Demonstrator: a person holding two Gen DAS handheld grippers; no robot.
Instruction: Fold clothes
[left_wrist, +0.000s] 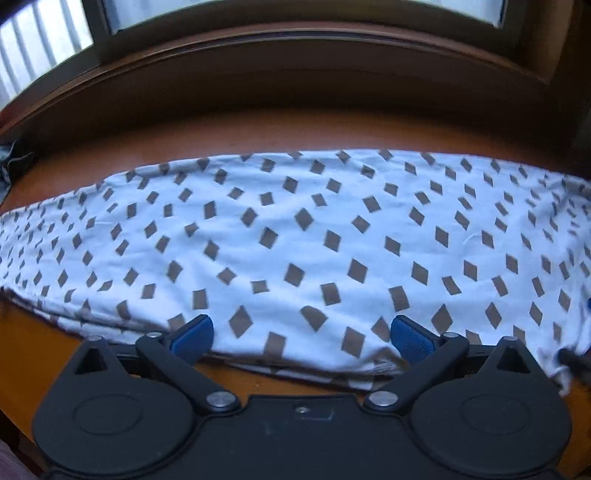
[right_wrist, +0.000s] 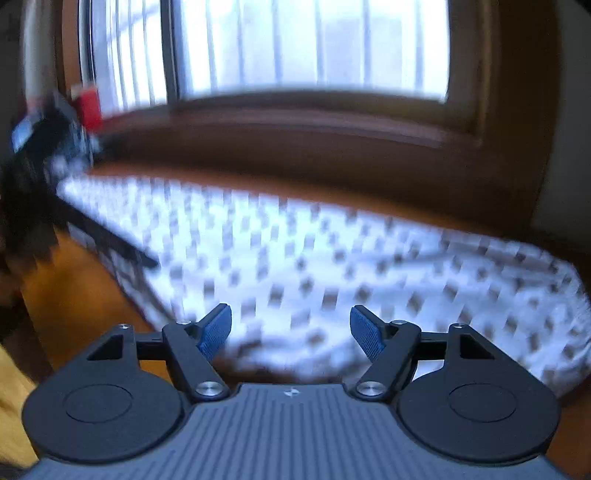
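Grippers: left gripper (left_wrist: 302, 338), right gripper (right_wrist: 290, 329), jaws apart over unlabelled diamond-print cloth (left_wrist: 295, 236).

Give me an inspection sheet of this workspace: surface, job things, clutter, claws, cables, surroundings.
Surface: orange-brown wooden table, bare along the far edge.
Job's things: white cloth with brown diamonds, lying in a long folded band across the table.
Clutter: dark bundle at the far left; blurred red object by the window.
Claws: left claw open at the cloth's near edge; right claw open above the cloth, nothing held.
Cables: nothing seen.
Surroundings: window with dark wooden frame behind the table.
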